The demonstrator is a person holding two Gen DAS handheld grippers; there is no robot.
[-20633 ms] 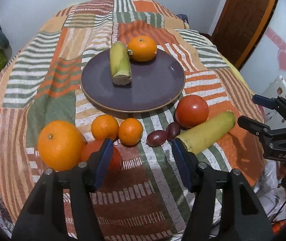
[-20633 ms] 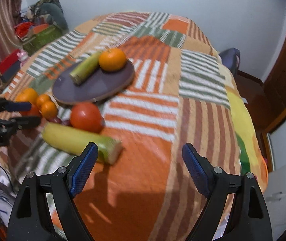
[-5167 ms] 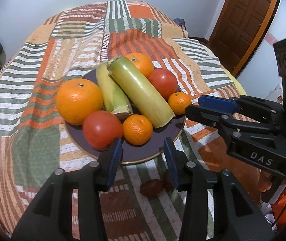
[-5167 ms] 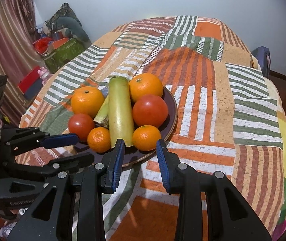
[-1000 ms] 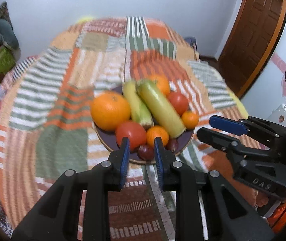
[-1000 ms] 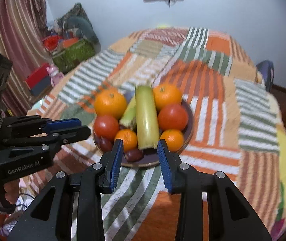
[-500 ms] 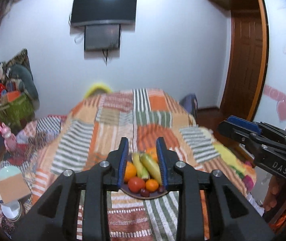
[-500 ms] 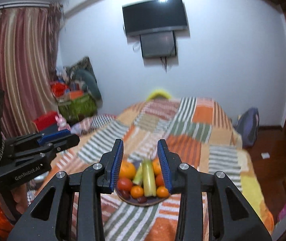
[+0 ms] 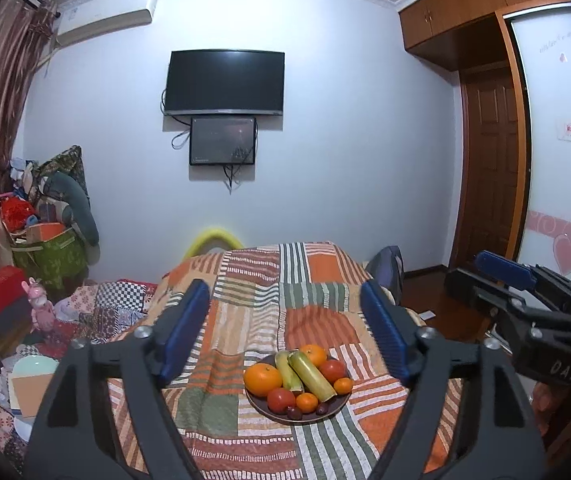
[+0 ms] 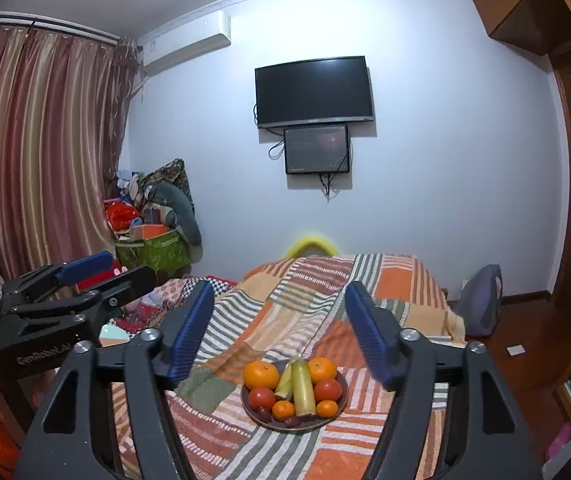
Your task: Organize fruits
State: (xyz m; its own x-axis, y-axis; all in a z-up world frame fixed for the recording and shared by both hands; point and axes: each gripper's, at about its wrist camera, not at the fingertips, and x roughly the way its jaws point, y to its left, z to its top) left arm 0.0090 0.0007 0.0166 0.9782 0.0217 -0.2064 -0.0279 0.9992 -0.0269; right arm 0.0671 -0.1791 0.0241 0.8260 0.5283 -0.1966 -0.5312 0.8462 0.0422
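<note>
Now, left tool (image 9: 285,334) "GenRobot.AI" spread, right tool (image 10: 281,330) "DAS" spread, fruit plate (image 10: 294,424) below

Each black tool (image 9: 285,336) has ribbed blue pads (image 9: 186,332) and silver screws.

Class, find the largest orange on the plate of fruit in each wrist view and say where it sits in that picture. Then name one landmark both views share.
Left wrist view: the largest orange is at the plate's left edge, low and just left of centre.
Right wrist view: the same orange is at the plate's far left, low and just left of centre.
Shared landmark: the wall-mounted television.
</note>
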